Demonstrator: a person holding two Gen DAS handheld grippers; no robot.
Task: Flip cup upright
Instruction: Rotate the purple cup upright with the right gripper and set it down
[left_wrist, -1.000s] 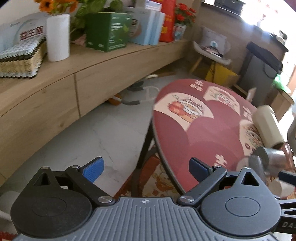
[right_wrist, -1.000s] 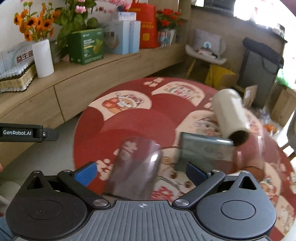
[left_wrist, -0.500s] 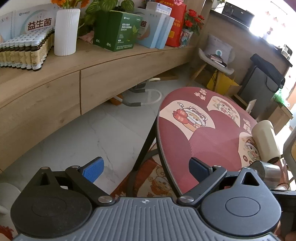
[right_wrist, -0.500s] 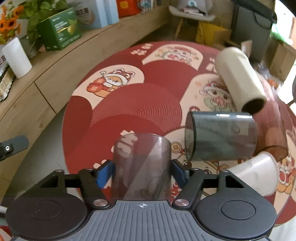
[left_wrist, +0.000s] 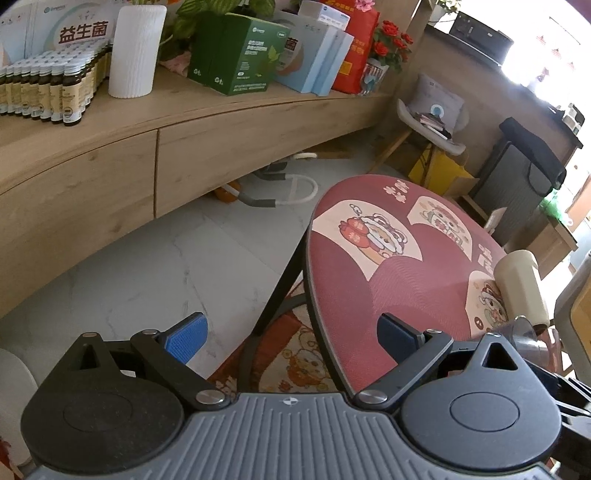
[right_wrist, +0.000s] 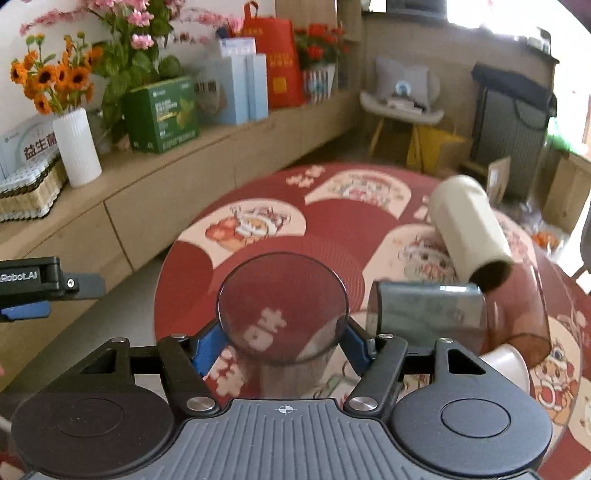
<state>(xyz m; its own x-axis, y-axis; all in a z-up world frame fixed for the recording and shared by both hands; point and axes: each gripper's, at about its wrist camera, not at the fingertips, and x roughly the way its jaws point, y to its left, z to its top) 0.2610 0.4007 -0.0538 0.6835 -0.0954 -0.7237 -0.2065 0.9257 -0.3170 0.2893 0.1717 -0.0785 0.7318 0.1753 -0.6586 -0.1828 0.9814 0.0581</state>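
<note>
Left wrist view: the left gripper (left_wrist: 291, 332) hangs off the edge of the round red table (left_wrist: 388, 295), its blue pads wide apart and holding nothing; it appears parked clear so as not to obstruct the other hand. A cream cup (left_wrist: 521, 288) lies on its side at the far right of the table. Right wrist view: the right gripper (right_wrist: 282, 347) is clamped on the smoky translucent cup (right_wrist: 282, 306), one pad on each side of its wall, a hold that suits turning the cup about its middle. A circular end of the cup faces the camera; motion blur makes it uncertain whether this is the base or the mouth, so the flip is judged in progress and not confirmed complete. Just beside it on the table lie a grey-green cup (right_wrist: 424, 314), the cream cup (right_wrist: 469, 229) and a white cup (right_wrist: 506, 363), all toppled.
</note>
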